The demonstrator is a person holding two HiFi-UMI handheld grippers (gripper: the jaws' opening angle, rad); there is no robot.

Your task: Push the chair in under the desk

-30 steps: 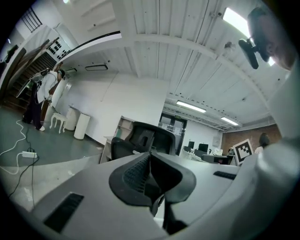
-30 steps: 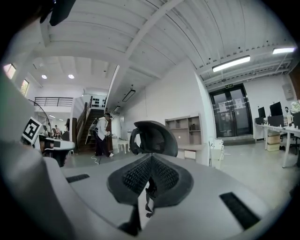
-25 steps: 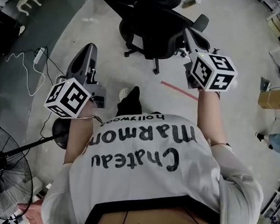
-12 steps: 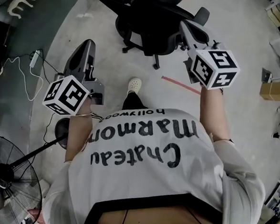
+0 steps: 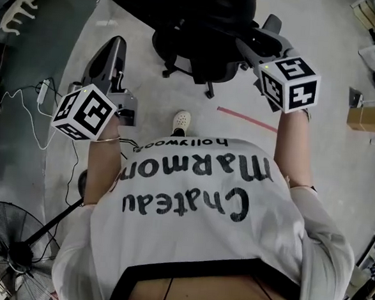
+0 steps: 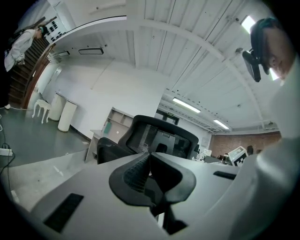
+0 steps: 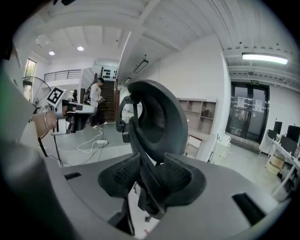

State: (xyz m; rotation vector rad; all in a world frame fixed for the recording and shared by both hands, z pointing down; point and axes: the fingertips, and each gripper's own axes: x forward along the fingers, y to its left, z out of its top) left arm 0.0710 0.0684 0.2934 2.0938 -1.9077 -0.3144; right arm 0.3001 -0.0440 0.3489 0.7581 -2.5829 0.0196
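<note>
As the chair has not yet been pushed, entries are listed by their role in the approach.

1. Chair (image 5: pixel 202 35): black, mesh-backed, on castors. It stands on the grey floor (image 5: pixel 315 149) directly ahead of the person, with its back turned toward them as the face to push on.
2. Right tool (image 5: pixel 249 45): held forward at the edge of the chair's back, beside the armrest. Its jaws are opening and stand spread. The rear frame of the backrest lines up in the gap, and the pads do not press on it. Judged purpose: to seat on the frame for the push.
3. Left tool (image 5: pixel 114 48): raised to the left, well apart from the chair. Its jaws are pressed together with nothing between them. It is apparently in reserve for bracing the other side.
4. Worktop (image 6: pixel 96 134): pale, seen beyond the chair in the left tool view. Whether it is the intended one cannot be told.
5. Shoe (image 5: pixel 182 121): set forward toward the castors, which suggests body weight will follow the push.
6. Pedestal fan (image 5: pixel 7 249): at the left, away from the chair's likely path.
</note>
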